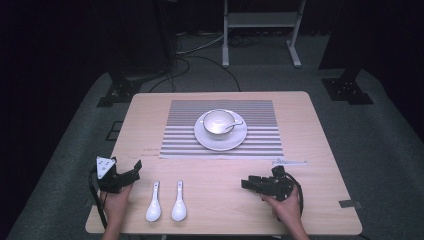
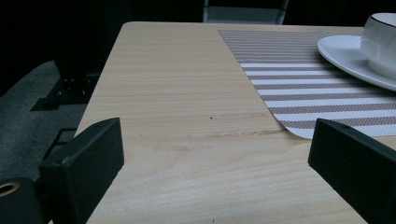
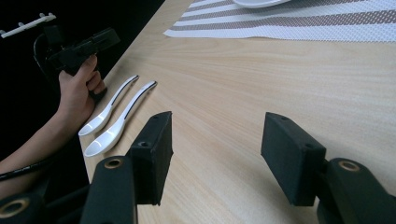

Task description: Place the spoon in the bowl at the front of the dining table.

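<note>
A white cup (image 1: 218,121) stands on a white saucer (image 1: 235,140) on a striped placemat (image 1: 180,135), and a small spoon (image 1: 235,124) leans in the cup. Two white ceramic spoons (image 1: 154,204) (image 1: 179,202) lie side by side near the front edge. To their left, my left gripper (image 1: 134,172) is held open just above the wood, facing the mat's near corner (image 2: 289,70); nothing sits between its jaws. My right gripper (image 1: 247,184) points left toward the spoons (image 3: 109,109) (image 3: 123,121) and is open over bare wood (image 3: 217,154).
The light wooden table (image 1: 310,125) ends close in front of both hands. A thin white strip (image 1: 290,162) lies just past the mat's front right corner. Behind the table stand a white frame (image 1: 260,20) and dark stands on grey floor.
</note>
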The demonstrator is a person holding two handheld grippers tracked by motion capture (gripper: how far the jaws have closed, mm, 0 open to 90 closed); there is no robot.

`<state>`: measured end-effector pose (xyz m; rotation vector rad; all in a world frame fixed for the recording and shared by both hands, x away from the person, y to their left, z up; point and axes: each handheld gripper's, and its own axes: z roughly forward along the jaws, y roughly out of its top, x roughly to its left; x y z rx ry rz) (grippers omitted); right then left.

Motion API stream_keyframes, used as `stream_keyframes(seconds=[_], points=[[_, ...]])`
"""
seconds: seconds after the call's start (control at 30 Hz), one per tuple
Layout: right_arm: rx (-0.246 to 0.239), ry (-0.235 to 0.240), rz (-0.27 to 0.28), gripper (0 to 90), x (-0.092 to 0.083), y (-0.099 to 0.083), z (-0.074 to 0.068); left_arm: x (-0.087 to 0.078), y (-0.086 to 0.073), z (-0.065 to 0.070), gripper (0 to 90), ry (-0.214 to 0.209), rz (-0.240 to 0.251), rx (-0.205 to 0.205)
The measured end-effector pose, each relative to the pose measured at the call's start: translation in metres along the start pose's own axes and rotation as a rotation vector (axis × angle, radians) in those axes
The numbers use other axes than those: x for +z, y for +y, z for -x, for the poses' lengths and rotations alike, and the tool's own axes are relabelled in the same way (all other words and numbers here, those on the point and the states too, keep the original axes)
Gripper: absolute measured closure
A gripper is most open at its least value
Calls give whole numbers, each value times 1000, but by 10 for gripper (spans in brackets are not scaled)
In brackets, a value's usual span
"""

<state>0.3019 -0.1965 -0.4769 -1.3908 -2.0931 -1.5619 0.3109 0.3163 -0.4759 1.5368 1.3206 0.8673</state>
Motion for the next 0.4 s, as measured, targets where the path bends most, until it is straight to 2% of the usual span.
stream_keyframes(seconds=[0.4], points=[[12,21,16,411,-5,-8,0,0,0,0,22,1,-5,2]])
